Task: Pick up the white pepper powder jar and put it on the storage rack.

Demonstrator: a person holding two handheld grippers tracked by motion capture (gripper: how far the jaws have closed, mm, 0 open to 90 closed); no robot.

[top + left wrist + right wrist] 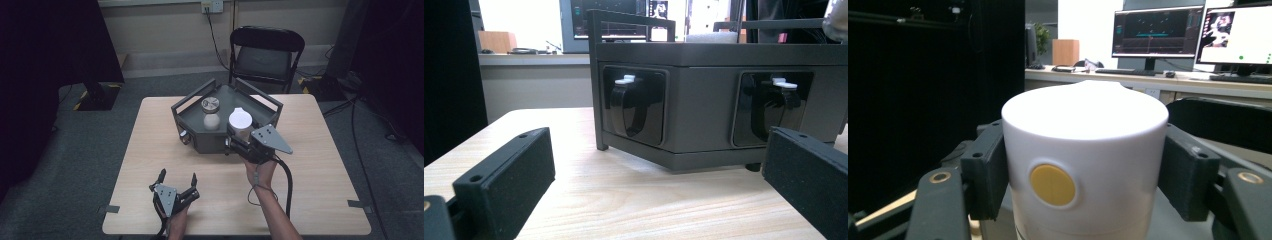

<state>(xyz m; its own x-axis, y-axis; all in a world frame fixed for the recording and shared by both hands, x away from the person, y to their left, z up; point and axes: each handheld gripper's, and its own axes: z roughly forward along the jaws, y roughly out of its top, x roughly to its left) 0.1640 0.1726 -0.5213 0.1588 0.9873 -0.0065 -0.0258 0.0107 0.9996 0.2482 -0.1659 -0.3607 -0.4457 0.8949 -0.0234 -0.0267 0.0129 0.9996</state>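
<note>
Wooden table (150,150) under grey tray (210,142)

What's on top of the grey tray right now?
Two containers stand on the grey tray: a small jar and a white-lidded container clamped by the right gripper. Their contents can't be seen.

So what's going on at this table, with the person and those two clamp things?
A person holds a two-jaw gripper in each hand at a wooden table. The right gripper has its jaws closed on a white-lidded container that sits in a dark grey tray. Another jar stands deeper in the tray. The left gripper rests open near the table's front edge, holding nothing, pointed at the tray's front.
</note>
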